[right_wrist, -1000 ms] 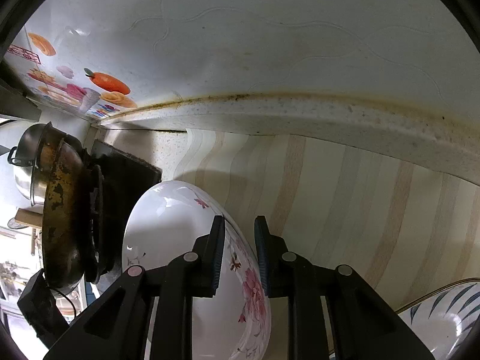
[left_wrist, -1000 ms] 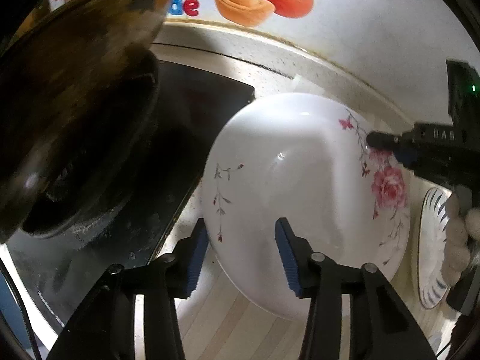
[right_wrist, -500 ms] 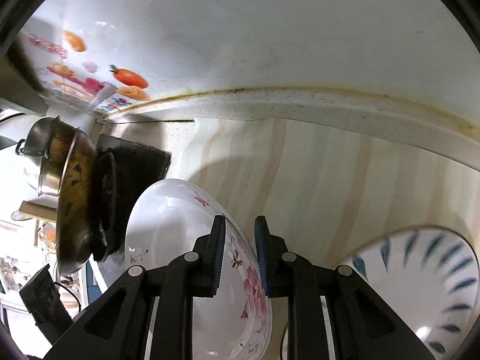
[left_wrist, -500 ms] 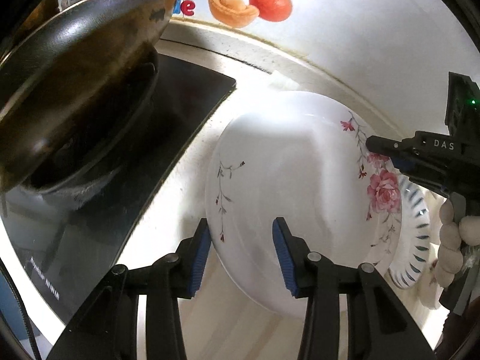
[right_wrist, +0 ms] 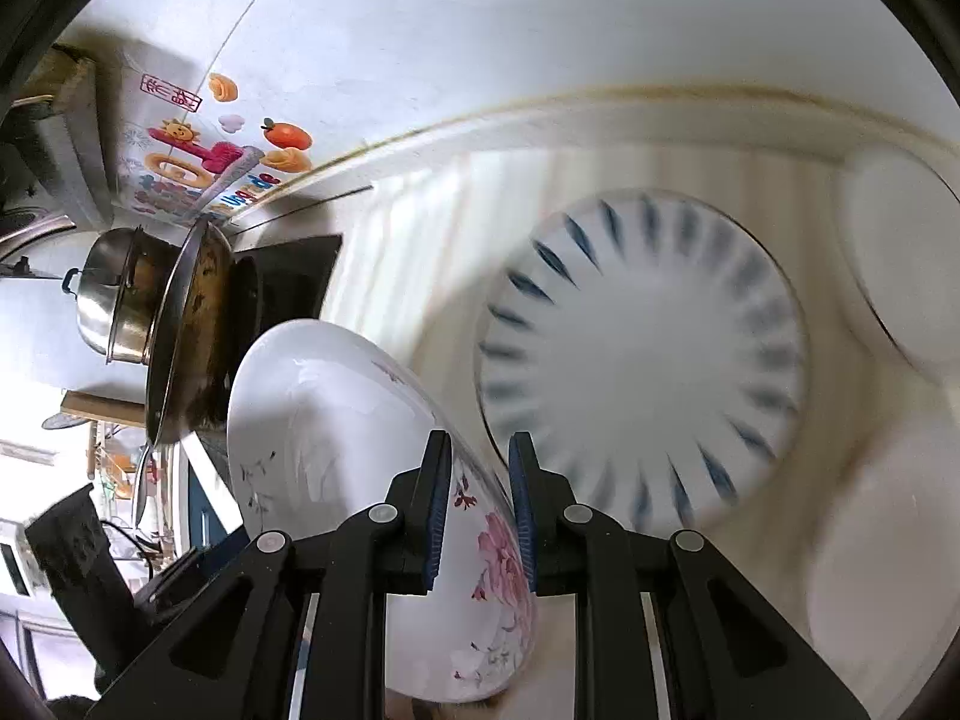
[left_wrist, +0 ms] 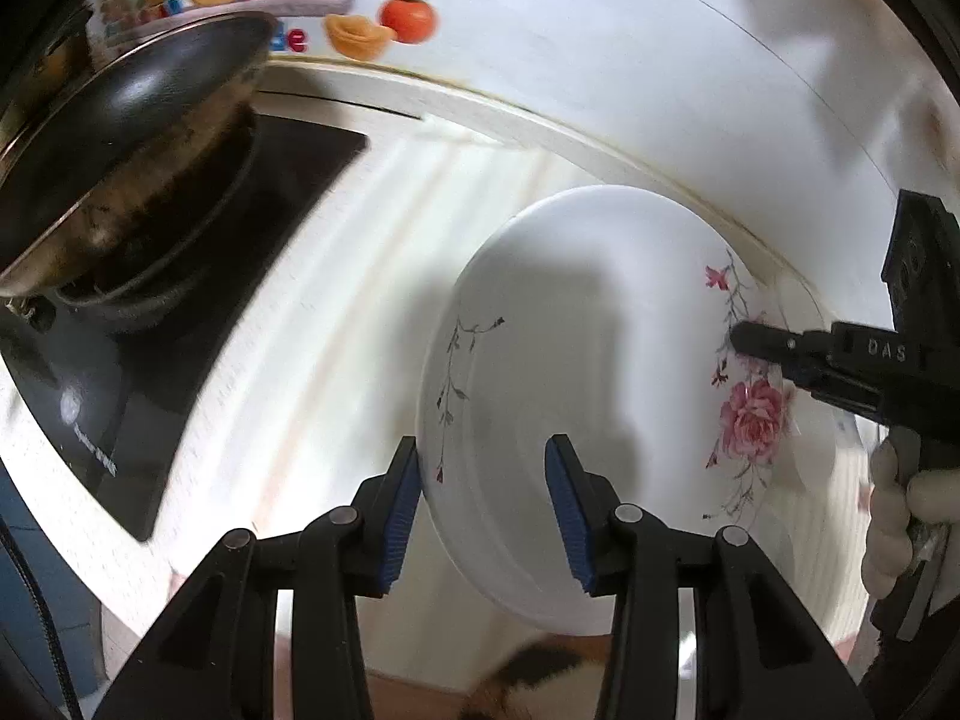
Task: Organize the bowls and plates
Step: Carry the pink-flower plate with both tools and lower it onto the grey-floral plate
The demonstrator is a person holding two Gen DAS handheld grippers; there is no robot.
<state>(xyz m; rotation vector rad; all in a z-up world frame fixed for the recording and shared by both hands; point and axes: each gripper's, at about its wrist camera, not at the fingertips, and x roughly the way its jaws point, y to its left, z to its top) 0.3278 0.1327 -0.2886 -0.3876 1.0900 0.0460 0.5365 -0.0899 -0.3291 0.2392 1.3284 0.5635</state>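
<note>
A white floral bowl point(left_wrist: 594, 372) is held tilted on its side above the striped counter. My right gripper point(right_wrist: 479, 501) is shut on the bowl's rim point(right_wrist: 504, 546) near the pink rose; it also shows at the right of the left wrist view point(left_wrist: 744, 339). My left gripper point(left_wrist: 480, 510) is open, its blue pads either side of the bowl's near edge without pinching it. A white plate with blue dashes point(right_wrist: 642, 360) lies flat on the counter beyond the bowl, mostly hidden in the left wrist view.
A dark wok point(left_wrist: 120, 138) sits on a black stove point(left_wrist: 198, 276) at the left. A steel pot point(right_wrist: 117, 294) stands behind the wok. More white dishes point(right_wrist: 900, 258) lie at the right, blurred. The wall point(left_wrist: 600, 30) with fruit stickers backs the counter.
The right gripper has carried the bowl to the right, away from the stove. The blue-dashed plate has come fully into the right wrist view. The left gripper followed, still open.
</note>
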